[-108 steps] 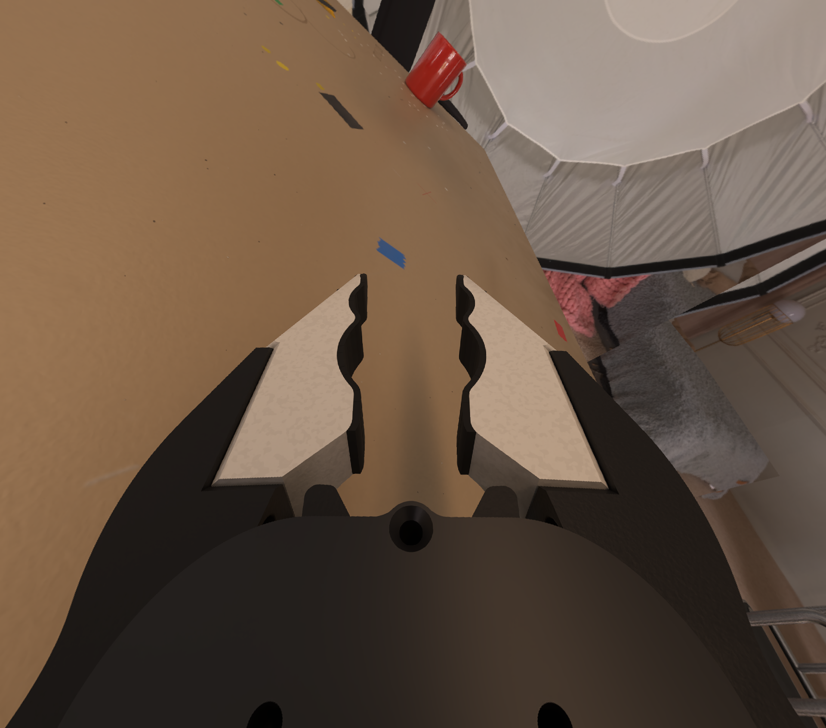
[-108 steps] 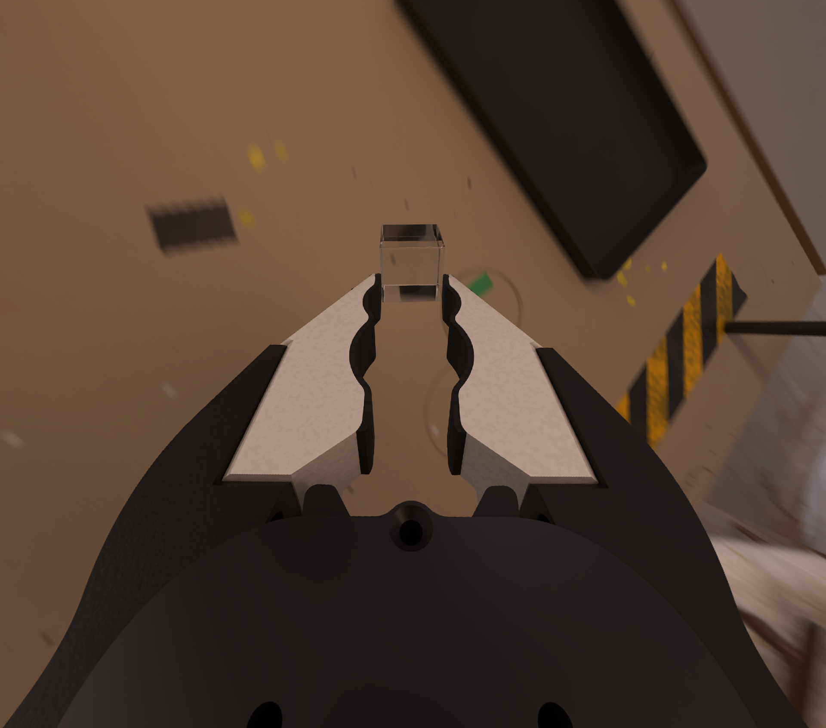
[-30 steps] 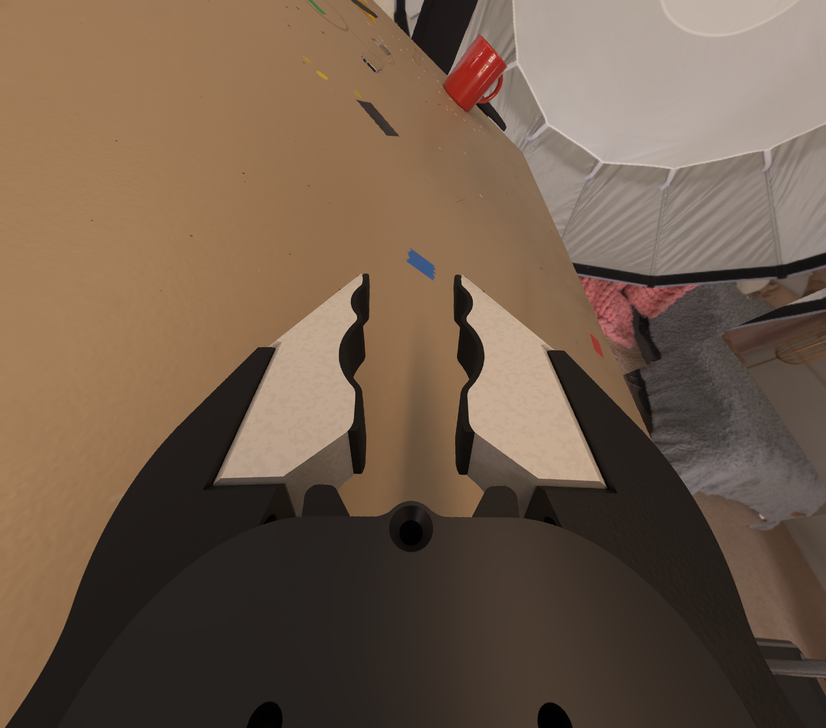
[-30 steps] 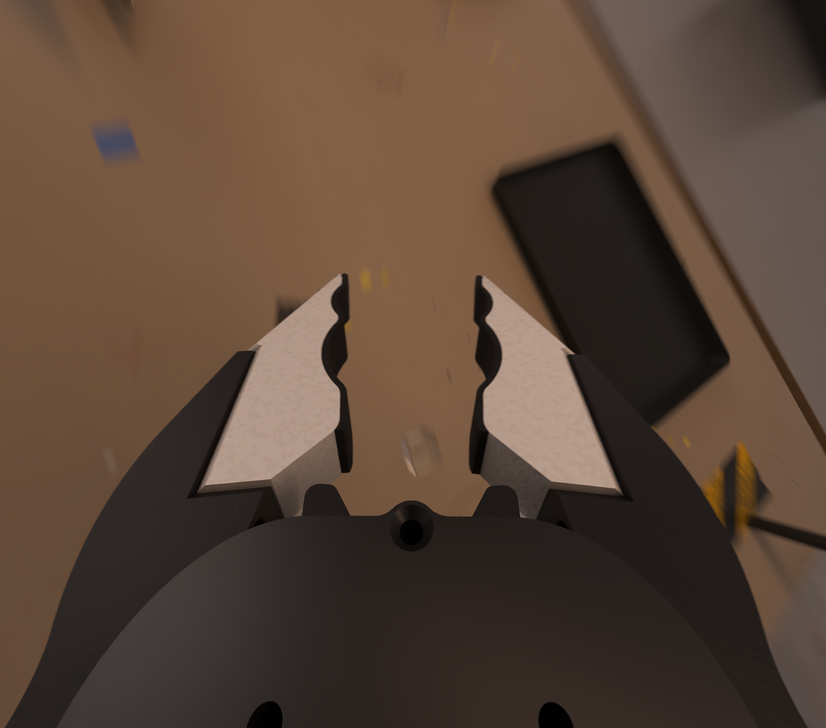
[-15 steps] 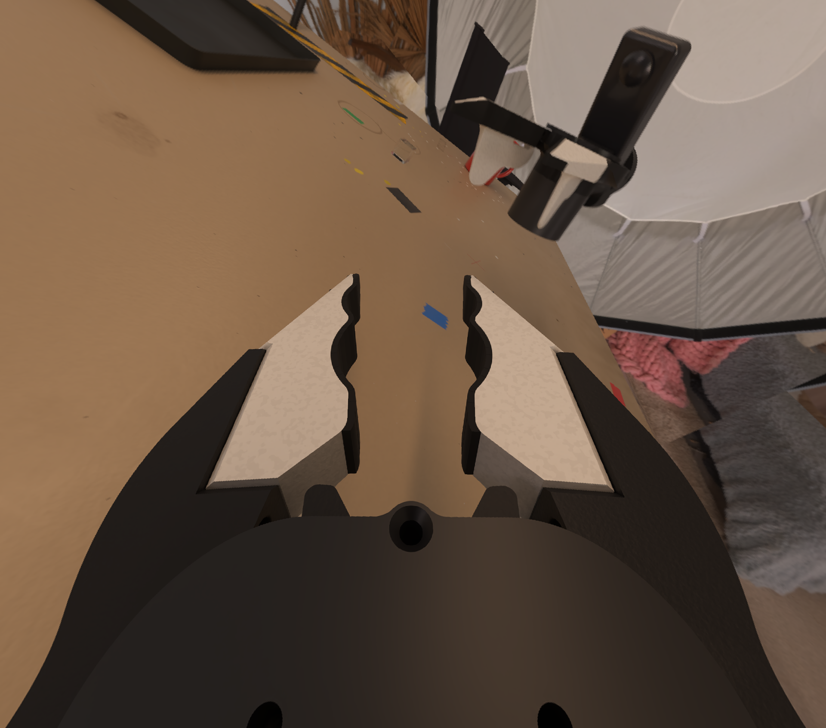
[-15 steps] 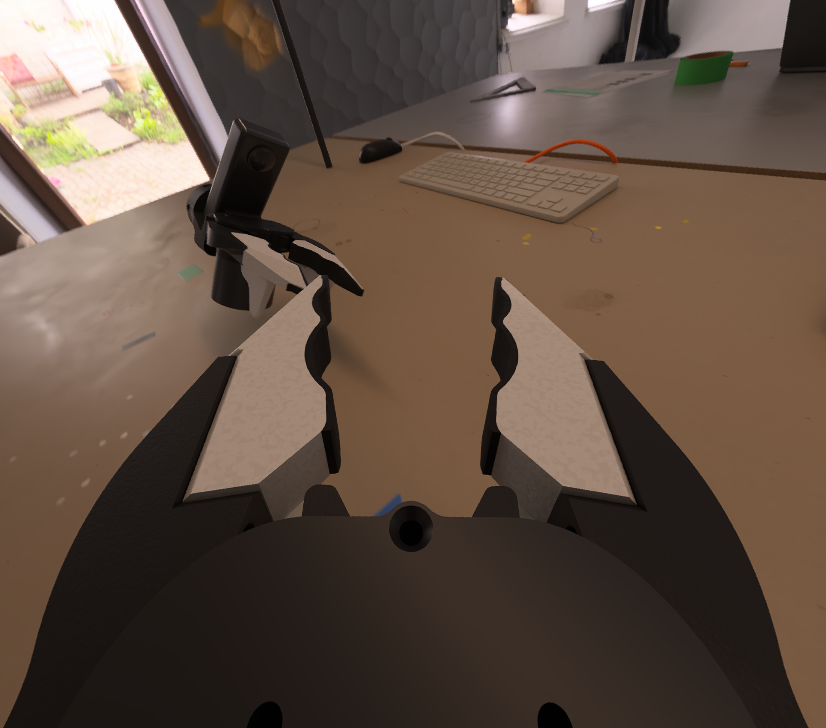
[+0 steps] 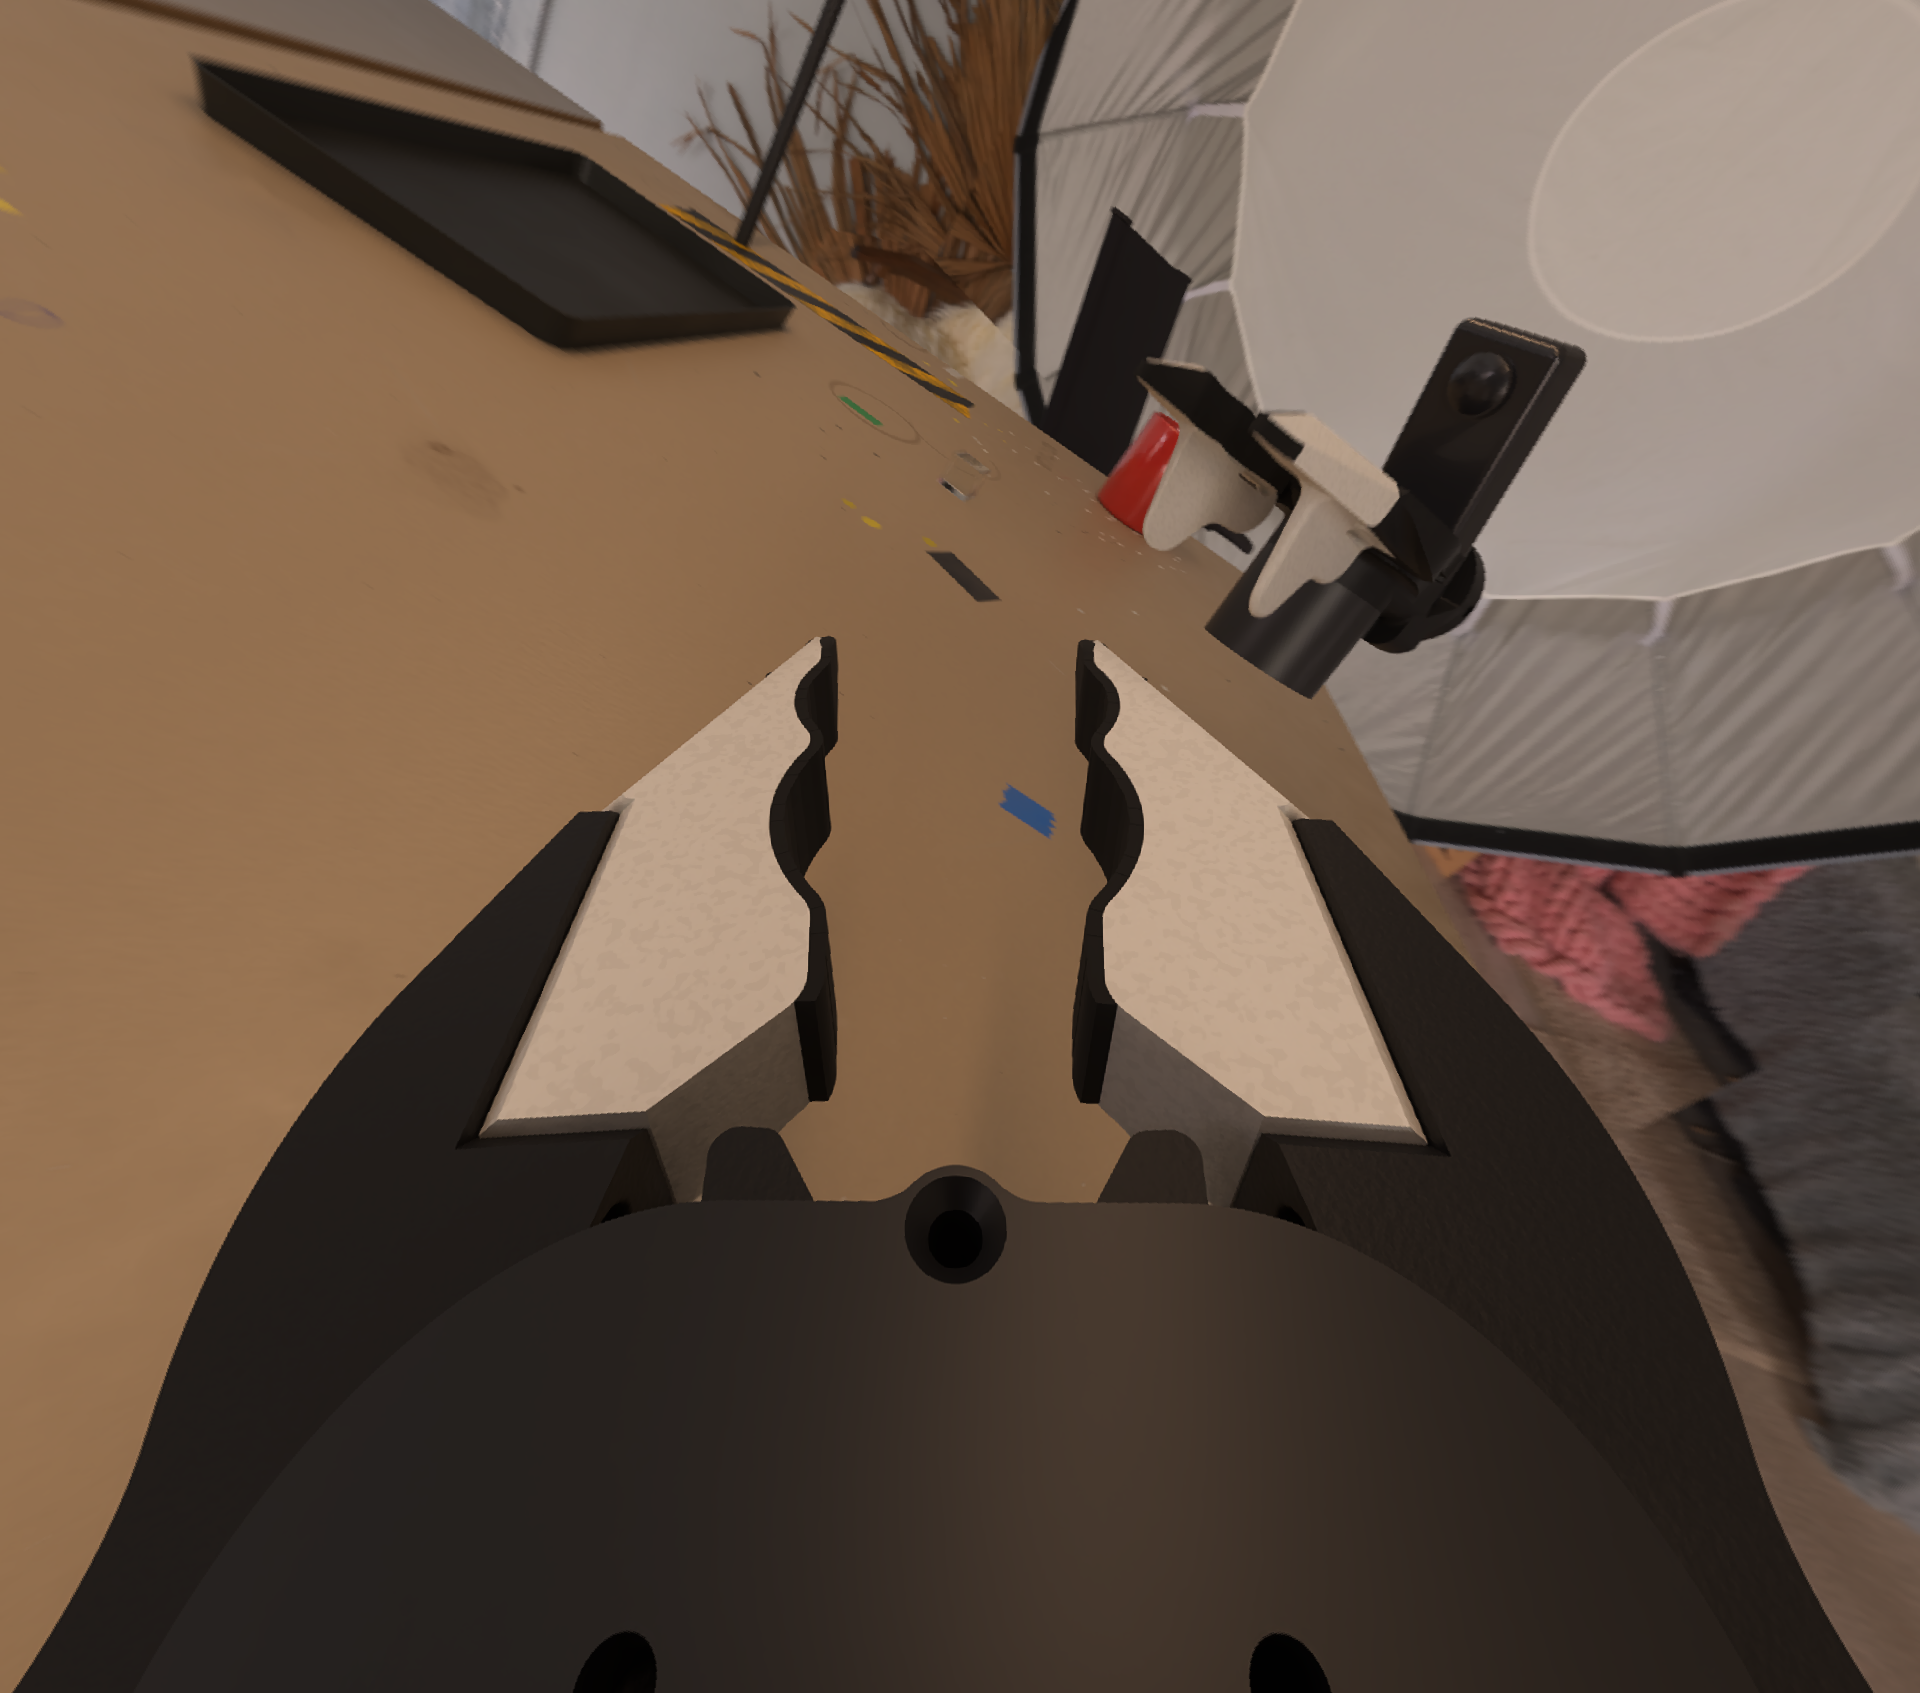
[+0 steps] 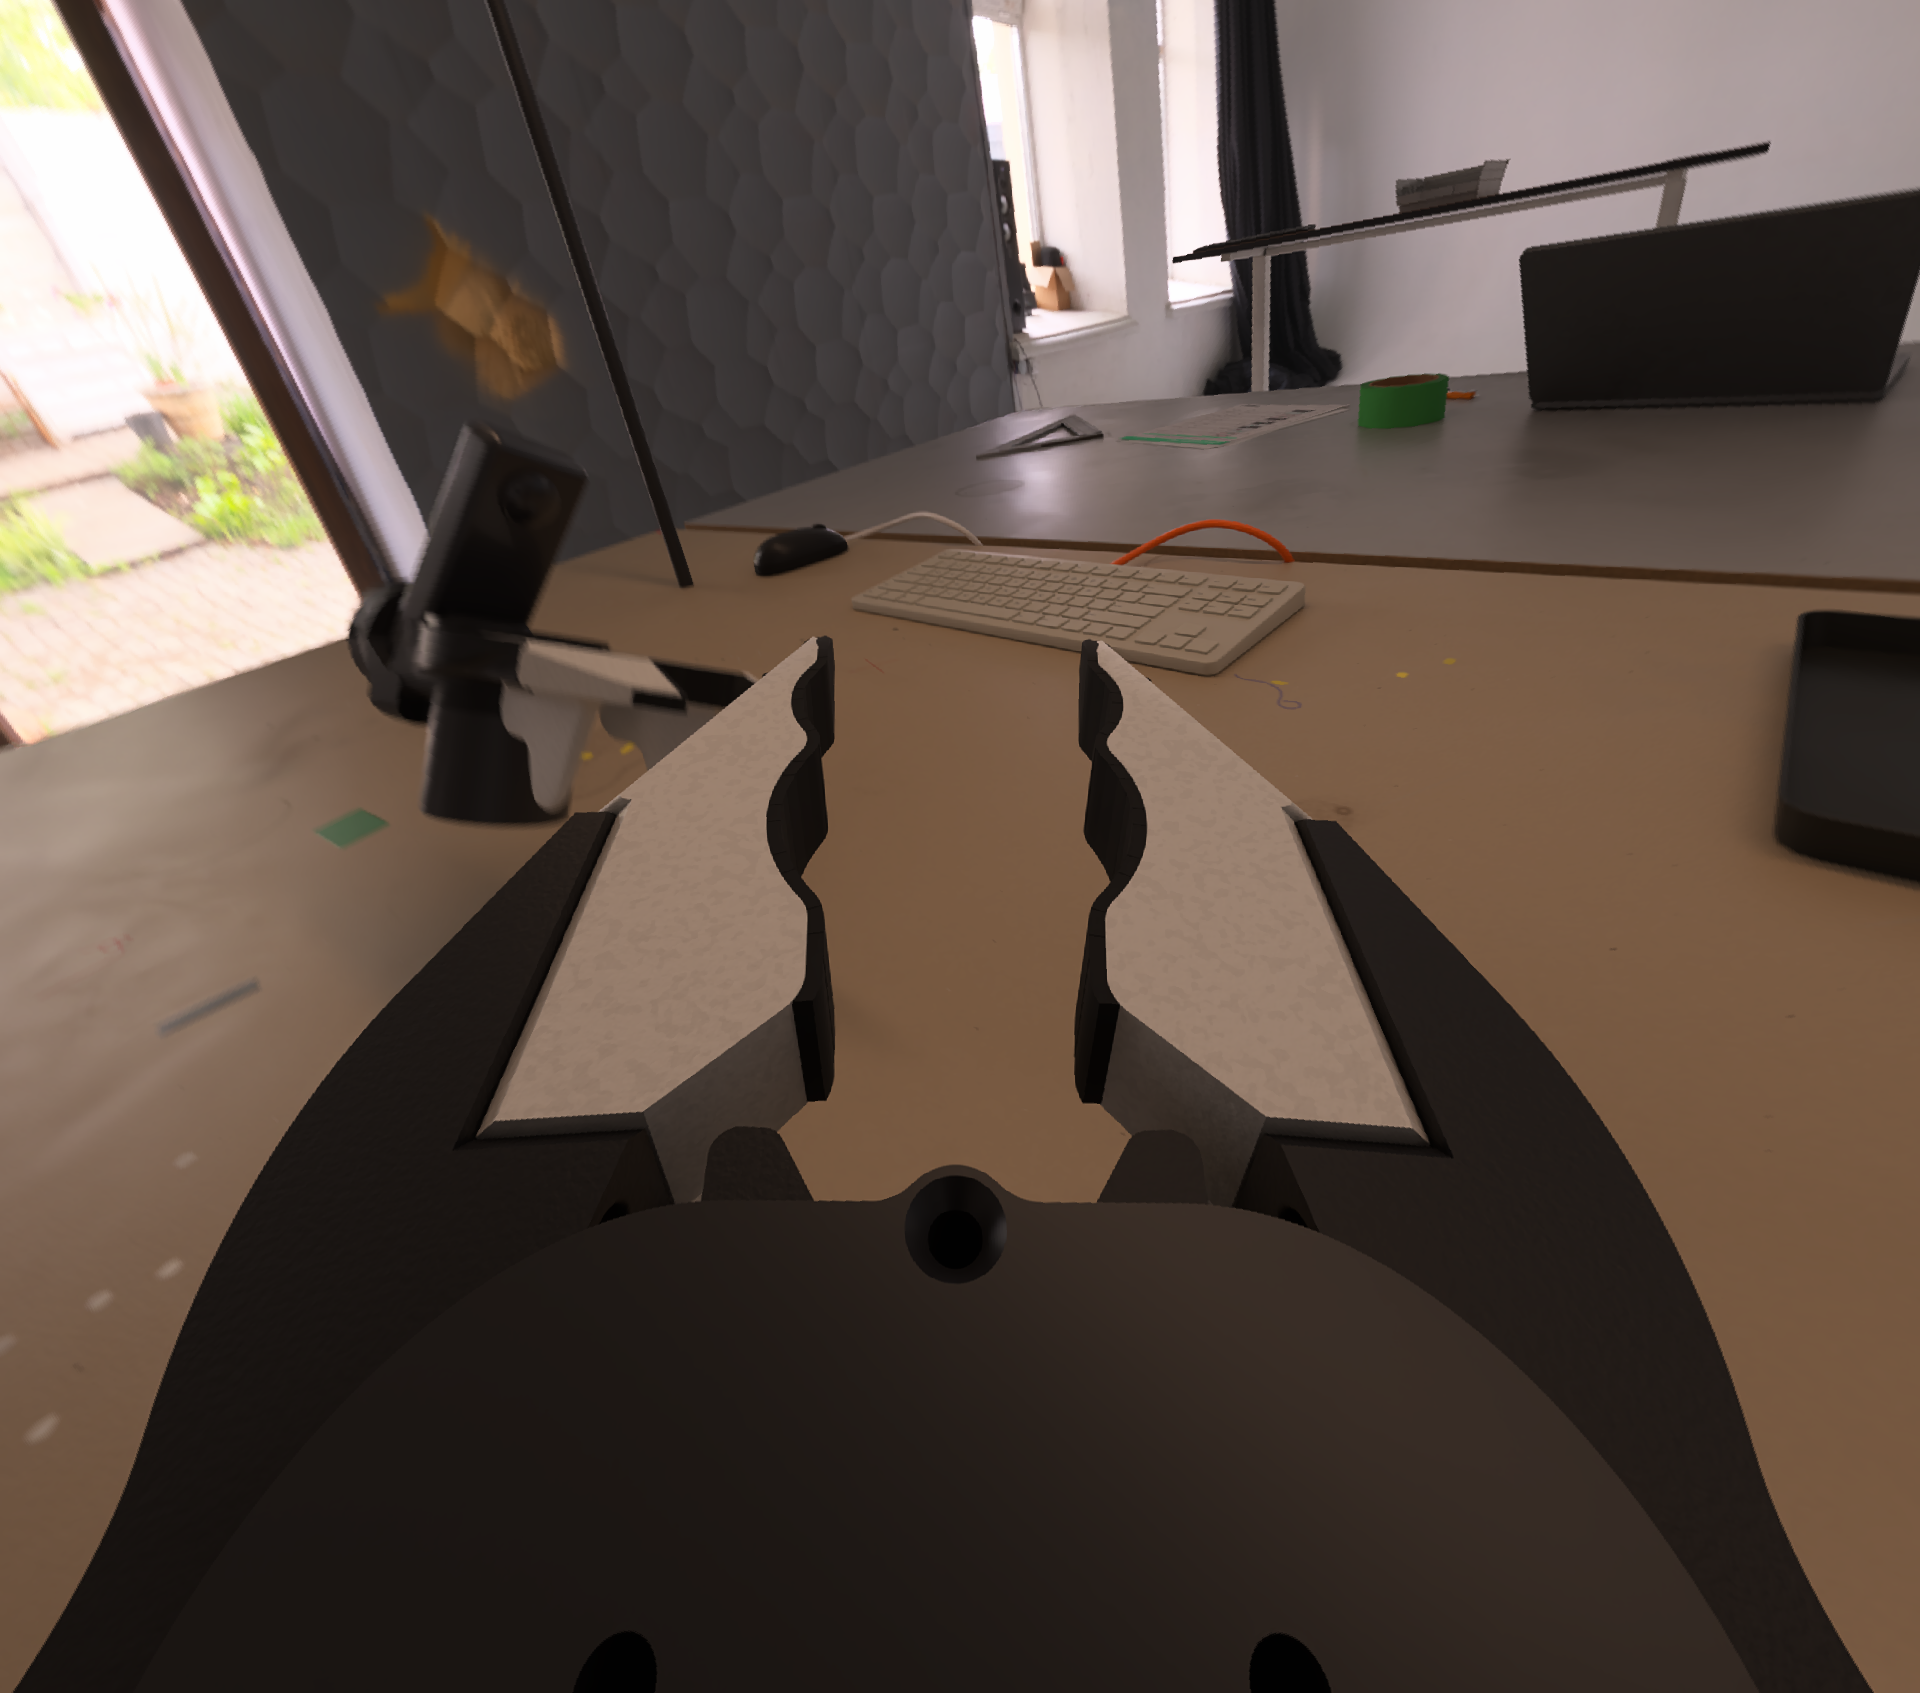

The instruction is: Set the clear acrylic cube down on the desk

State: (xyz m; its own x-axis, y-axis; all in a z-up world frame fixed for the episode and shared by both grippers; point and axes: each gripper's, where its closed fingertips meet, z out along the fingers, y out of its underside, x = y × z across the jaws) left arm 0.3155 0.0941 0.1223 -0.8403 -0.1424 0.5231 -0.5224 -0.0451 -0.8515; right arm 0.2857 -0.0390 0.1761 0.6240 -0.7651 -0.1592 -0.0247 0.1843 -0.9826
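The clear acrylic cube (image 7: pixel 966 475) rests on the brown desk (image 7: pixel 416 708), far ahead in the left wrist view, near a green mark and a black tape strip. No gripper touches it. My left gripper (image 7: pixel 954 656) is open and empty, low over the desk and pointing toward the cube. My right gripper (image 8: pixel 954 656) is open and empty and faces across the desk; the cube does not show in its view. The right gripper also shows in the left wrist view (image 7: pixel 1247 480), to the right of the cube and apart from it.
A black tray (image 7: pixel 488 230) lies at the far left, with a red mug (image 7: pixel 1132 480) at the desk's edge behind the right gripper. The right wrist view shows a white keyboard (image 8: pixel 1081 604), a mouse (image 8: pixel 795 547), the tray (image 8: pixel 1860 750) and the left gripper (image 8: pixel 665 687).
The right gripper held the cube, let it go on the desk, then lifted and swung round to face across the desk. In the last half second its jaws narrowed slightly.
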